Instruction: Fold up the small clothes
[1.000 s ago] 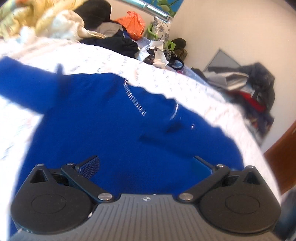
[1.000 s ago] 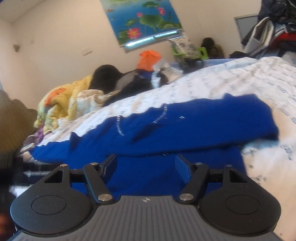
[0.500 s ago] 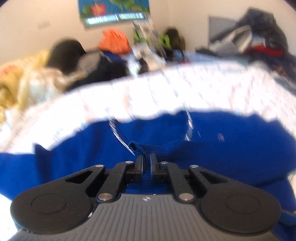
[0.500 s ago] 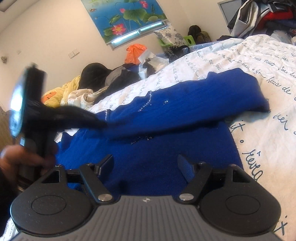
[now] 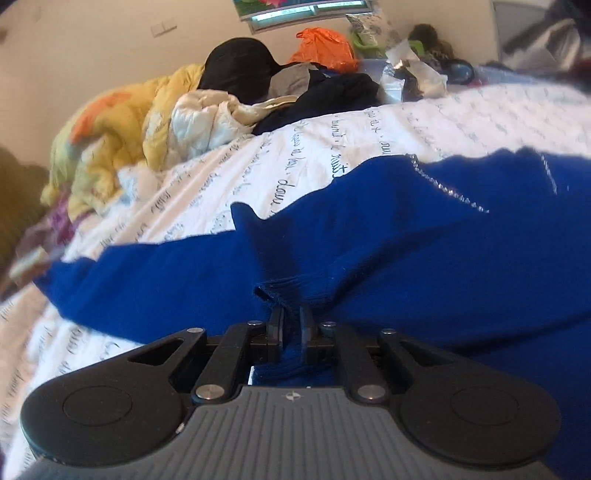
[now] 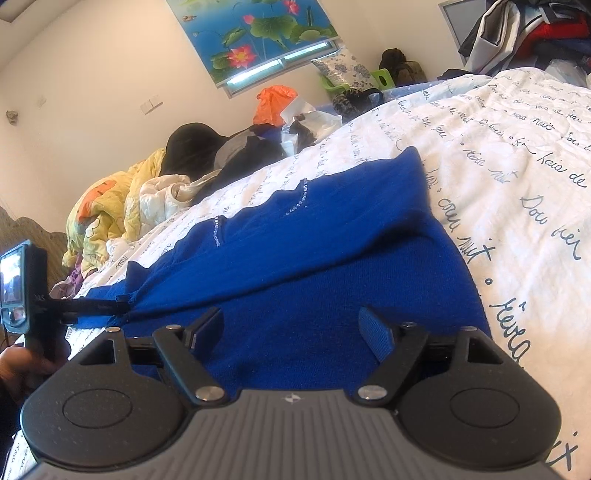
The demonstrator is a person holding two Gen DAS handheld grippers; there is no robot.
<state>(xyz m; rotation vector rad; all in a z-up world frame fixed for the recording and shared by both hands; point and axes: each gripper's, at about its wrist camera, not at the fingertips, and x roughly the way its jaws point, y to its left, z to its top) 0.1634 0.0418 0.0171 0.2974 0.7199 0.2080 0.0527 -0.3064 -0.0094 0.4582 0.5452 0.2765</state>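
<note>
A blue knit sweater (image 5: 406, 258) with sparkly trim lies spread on the white script-printed bedsheet (image 5: 295, 155). My left gripper (image 5: 291, 325) pinches the sleeve cuff (image 5: 295, 291) between its narrow jaws, which are opening slightly with the cloth still between them. In the right wrist view the same left gripper (image 6: 118, 304) pulls that sleeve taut across the sweater (image 6: 314, 240) toward the left. My right gripper (image 6: 291, 325) hovers low over the sweater's body. Its jaws are wide and still opening, and the pads grip nothing.
Rumpled yellow and cream bedding (image 5: 122, 122), black clothes (image 5: 325, 92) and an orange bag (image 5: 325, 48) crowd the bed's far end. More clothes are heaped at the top right (image 6: 535, 29). A hand (image 6: 22, 365) holds the left gripper's handle. Bare sheet (image 6: 517, 166) lies right of the sweater.
My left gripper went from wide open over the sweater to closed on the sleeve cuff, then swung left, dragging the sleeve. The right gripper barely moved and its jaws spread a little wider.
</note>
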